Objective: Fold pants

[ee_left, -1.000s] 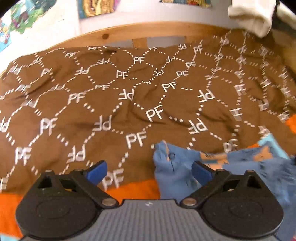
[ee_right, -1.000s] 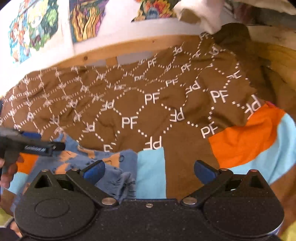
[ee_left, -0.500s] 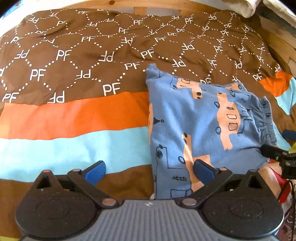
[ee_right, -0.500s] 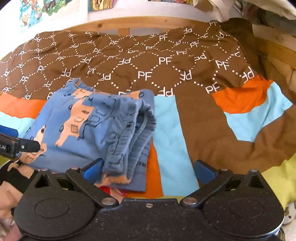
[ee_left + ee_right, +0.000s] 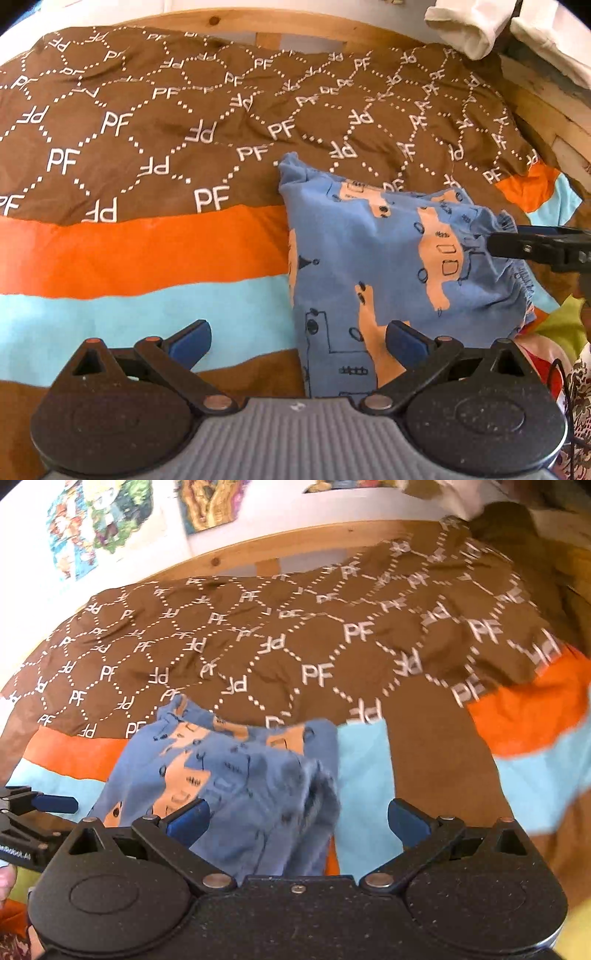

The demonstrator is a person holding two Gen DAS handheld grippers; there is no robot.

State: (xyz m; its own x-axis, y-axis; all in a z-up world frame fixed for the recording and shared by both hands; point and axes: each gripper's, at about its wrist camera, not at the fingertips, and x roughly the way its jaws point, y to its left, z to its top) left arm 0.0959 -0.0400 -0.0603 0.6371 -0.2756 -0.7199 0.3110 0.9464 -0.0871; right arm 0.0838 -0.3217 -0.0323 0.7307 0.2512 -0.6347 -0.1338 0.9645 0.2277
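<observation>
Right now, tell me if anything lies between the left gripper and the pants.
Nothing visible does. The left gripper is open, and the folded blue pants lie right at its right finger on the bedspread. Only bare bedspread sits under the other finger.

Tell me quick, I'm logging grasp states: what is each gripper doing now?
Left gripper: open, holding nothing, beside the folded blue pants.
Right gripper: open, holding nothing, the pants lying between its fingers.
</observation>
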